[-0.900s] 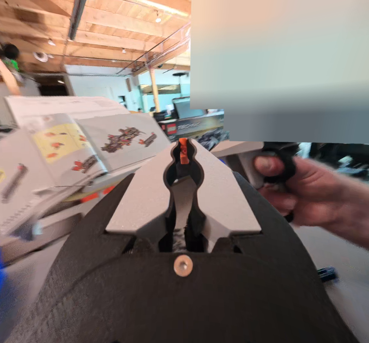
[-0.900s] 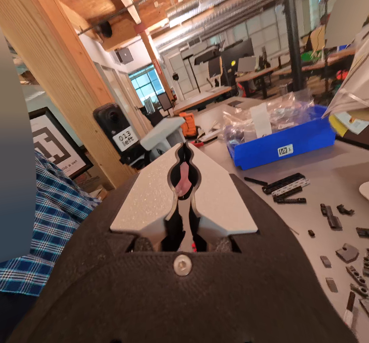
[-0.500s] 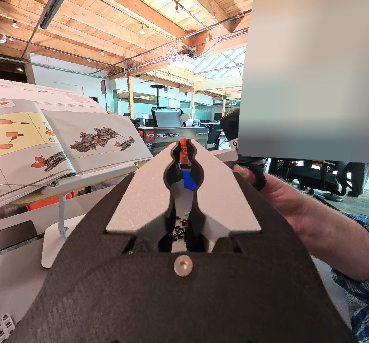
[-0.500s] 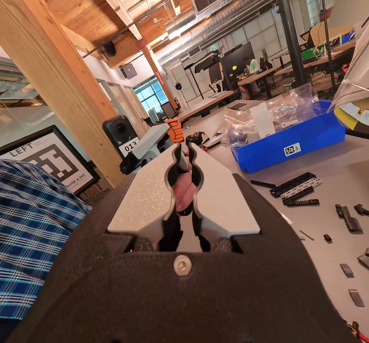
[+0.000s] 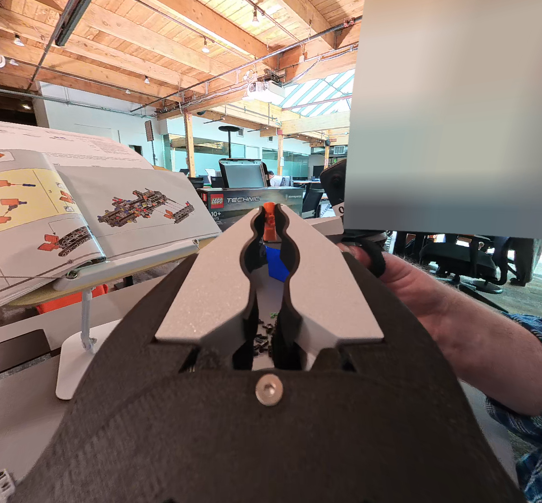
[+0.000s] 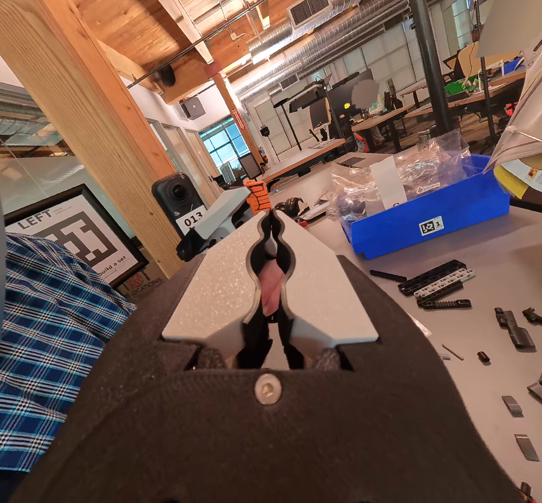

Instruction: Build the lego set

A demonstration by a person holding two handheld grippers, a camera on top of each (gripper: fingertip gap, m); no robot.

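Orange piece (image 5: 269, 222); blue bin (image 6: 434, 219); plaid sleeve (image 6: 50, 313).

Both wrist cameras look forward along own fingers, low over table (image 6: 440, 254); share orange piece (image 5: 269, 222).

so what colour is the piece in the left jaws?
Orange. The piece shows best in the left wrist view, pinched at the jaw tips.

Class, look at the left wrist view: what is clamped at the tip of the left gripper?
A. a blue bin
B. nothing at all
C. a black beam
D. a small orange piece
D: a small orange piece stands pinched upright between the tips of the left gripper, whose jaws are closed on it; the right wrist view shows it too.
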